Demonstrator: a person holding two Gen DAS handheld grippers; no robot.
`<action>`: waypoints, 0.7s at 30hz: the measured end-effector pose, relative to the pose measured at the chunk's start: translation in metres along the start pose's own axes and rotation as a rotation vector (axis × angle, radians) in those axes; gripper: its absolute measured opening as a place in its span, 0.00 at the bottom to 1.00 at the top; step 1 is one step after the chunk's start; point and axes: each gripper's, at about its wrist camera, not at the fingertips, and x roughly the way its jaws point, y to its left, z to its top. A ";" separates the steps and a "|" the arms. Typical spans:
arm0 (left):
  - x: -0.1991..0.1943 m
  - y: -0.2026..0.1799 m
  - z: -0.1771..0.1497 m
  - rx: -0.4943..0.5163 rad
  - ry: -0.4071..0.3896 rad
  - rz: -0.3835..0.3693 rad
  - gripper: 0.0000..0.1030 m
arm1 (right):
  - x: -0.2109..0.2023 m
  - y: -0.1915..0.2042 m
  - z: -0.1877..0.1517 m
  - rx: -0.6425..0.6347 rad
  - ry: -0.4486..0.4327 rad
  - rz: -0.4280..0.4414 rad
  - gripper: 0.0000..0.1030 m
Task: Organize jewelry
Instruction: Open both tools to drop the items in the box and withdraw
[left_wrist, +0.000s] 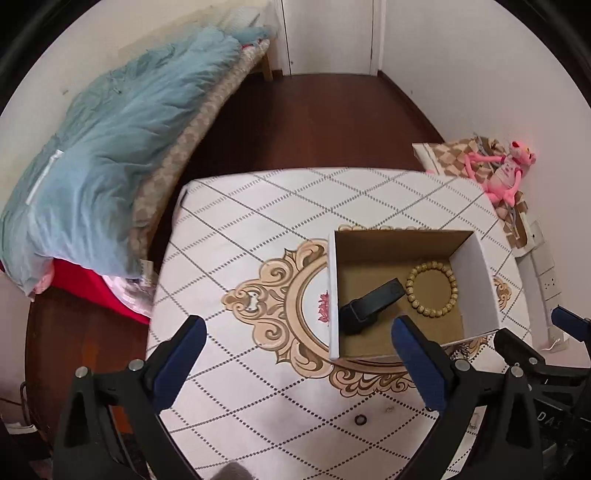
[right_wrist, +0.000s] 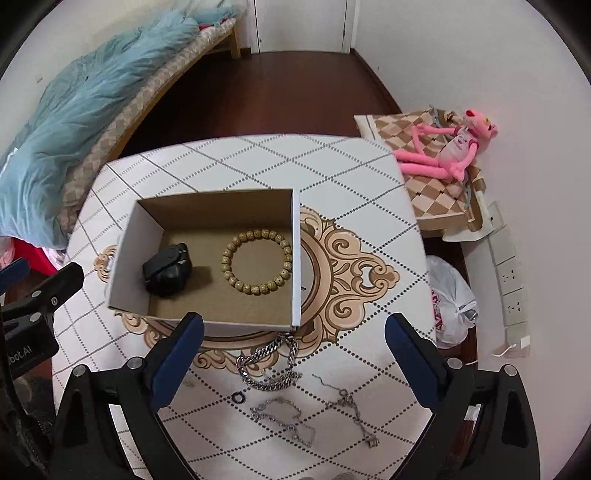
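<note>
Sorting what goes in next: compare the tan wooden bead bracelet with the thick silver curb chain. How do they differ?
The tan wooden bead bracelet lies inside the open cardboard box; the thick silver curb chain lies outside it on the patterned table, by the box's near wall. The bracelet forms a neat closed ring of round matte beads; the chain is a loose, bunched loop of shiny metal links. Neither is held by a gripper.
</note>
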 end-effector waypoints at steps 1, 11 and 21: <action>-0.006 0.000 -0.002 -0.002 -0.012 0.003 0.99 | -0.006 0.000 -0.001 0.002 -0.011 -0.001 0.97; -0.069 0.008 -0.025 -0.006 -0.101 -0.002 0.99 | -0.084 0.002 -0.023 0.007 -0.147 -0.008 0.97; -0.077 0.022 -0.056 -0.063 -0.054 -0.022 0.99 | -0.108 -0.002 -0.059 0.053 -0.150 0.030 0.97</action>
